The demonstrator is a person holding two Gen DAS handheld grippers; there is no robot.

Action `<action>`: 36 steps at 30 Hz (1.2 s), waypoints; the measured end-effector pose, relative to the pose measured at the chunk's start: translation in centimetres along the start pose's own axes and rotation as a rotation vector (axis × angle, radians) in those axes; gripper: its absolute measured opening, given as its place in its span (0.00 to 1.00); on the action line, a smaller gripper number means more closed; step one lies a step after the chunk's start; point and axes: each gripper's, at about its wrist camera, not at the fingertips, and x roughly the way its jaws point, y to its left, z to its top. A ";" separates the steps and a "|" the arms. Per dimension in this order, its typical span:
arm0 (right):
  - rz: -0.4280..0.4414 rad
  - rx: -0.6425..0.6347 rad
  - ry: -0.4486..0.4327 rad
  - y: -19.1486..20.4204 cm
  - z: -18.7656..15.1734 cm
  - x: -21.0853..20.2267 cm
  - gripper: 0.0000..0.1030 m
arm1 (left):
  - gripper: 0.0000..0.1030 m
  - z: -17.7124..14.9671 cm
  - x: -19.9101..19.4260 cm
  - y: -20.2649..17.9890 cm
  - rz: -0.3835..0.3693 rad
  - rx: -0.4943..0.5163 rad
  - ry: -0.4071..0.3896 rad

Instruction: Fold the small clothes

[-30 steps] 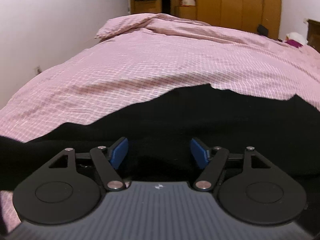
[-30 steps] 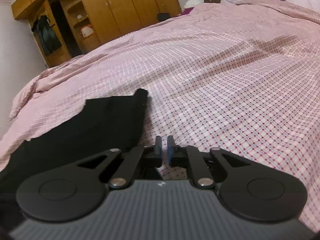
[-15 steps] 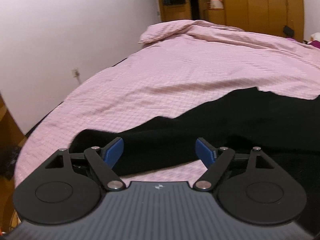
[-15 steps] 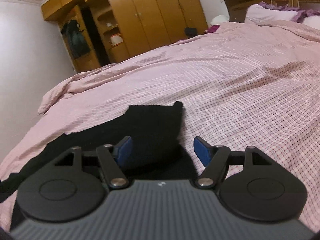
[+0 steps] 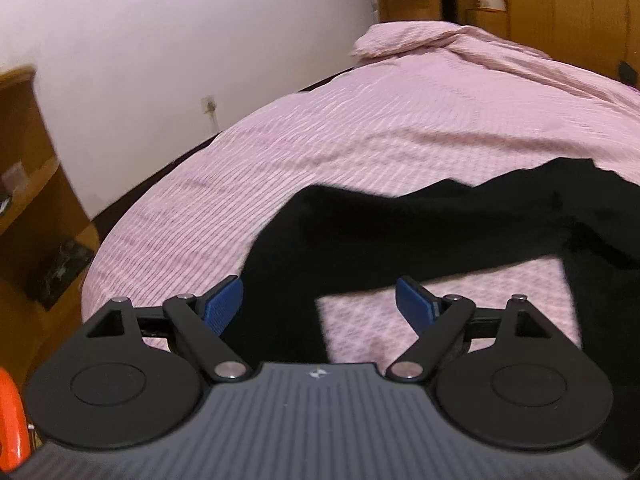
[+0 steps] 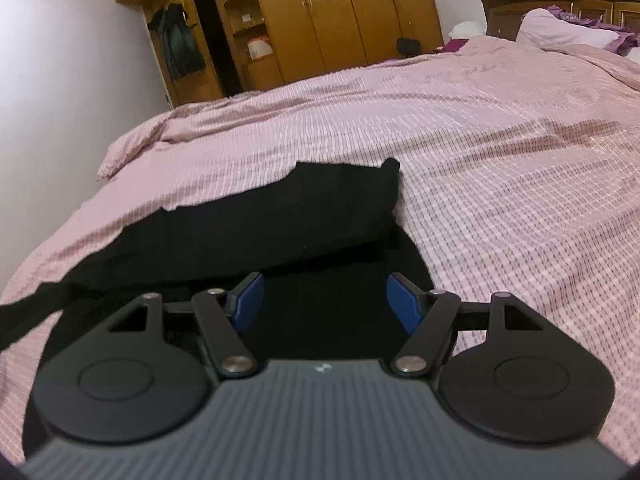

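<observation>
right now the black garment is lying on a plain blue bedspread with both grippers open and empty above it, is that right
Not quite. The bedspread is pink checked, not plain blue, as the right wrist view shows clearly. The rest holds: the black garment lies on it, the right gripper is open and empty, and the left gripper is empty too, its jaws opening wider.
</observation>
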 end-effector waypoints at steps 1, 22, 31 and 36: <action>-0.005 0.004 0.007 0.1 -0.2 0.0 0.69 | 0.85 -0.2 0.3 0.4 0.004 -0.005 0.005; -0.009 -0.054 0.079 3.7 -2.3 0.3 0.68 | 0.94 -3.9 4.5 5.1 -0.050 -0.081 0.053; 0.004 -0.047 0.084 3.8 -2.7 0.3 0.68 | 0.66 -3.9 4.7 4.8 -0.033 -0.113 0.005; 0.007 -0.049 0.072 3.6 -2.5 0.0 0.68 | 0.16 -2.3 3.8 6.0 -0.087 -0.194 -0.019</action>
